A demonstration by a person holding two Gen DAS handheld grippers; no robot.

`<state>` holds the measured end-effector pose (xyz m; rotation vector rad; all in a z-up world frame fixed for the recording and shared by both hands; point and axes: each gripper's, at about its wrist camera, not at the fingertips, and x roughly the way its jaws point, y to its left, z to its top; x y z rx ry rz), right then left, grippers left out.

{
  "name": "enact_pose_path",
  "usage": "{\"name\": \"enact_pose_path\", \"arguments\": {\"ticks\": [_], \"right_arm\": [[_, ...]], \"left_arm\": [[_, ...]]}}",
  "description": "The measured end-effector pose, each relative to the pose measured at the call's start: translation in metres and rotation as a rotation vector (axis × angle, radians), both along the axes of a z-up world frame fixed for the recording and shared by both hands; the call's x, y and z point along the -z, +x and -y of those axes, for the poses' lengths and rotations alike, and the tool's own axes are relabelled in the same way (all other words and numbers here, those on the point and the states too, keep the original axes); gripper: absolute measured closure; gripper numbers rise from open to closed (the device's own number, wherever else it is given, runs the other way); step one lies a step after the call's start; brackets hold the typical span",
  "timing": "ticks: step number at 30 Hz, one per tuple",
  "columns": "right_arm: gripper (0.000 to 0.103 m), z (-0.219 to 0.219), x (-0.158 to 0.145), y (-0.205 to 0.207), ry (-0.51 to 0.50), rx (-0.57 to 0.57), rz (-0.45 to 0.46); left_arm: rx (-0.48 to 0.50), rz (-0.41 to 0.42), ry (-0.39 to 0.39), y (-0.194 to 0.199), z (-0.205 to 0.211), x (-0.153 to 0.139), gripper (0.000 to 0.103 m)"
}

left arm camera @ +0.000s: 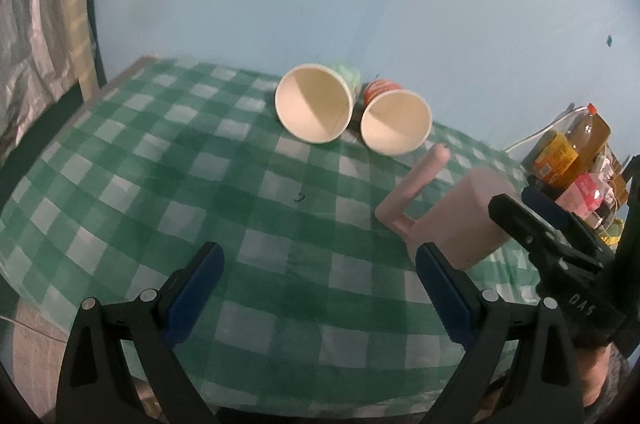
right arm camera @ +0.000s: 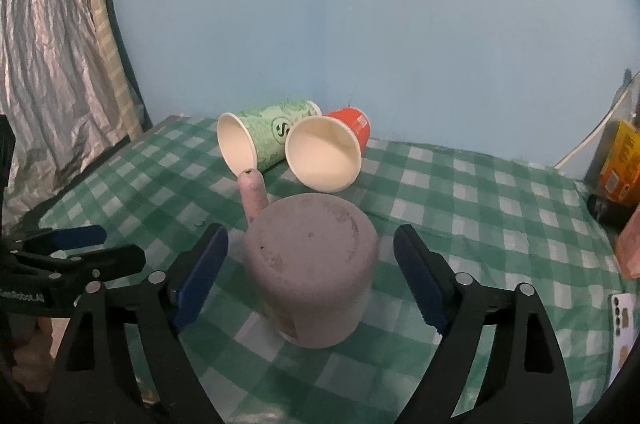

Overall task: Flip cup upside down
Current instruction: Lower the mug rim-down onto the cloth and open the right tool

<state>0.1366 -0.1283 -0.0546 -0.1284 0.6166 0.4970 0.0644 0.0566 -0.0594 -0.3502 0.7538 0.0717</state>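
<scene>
Cup: pink cup (right arm camera: 312, 264) stood base-up on the checked surface (right arm camera: 480, 208), handle (right arm camera: 252, 196) pointing away; placed between the right gripper (right arm camera: 310, 264) fingers, not touched.
Right fingers: spread wide, nothing held.
Left gripper (left arm camera: 320, 288): fingers spread wide, empty, over bare cloth beside the cup.
Progress: flip judged done; only withdrawal is left.
Behind: green paper cup (right arm camera: 264, 140) and red paper cup (right arm camera: 328, 152) lying on their sides, touching.
View difference: flat base is shown only by the right view; bottles (left arm camera: 576, 152) are seen clearly only in the left.
</scene>
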Motion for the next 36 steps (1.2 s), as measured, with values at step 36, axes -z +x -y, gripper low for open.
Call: {"name": "enact_pose_path", "arguments": {"ticks": [36], "right_arm": [[0.015,0.075,-0.027,-0.071,0.091,0.206,0.022]], "left_arm": [[0.007,0.286,0.255,-0.072,0.071,-0.059,0.000]]}}
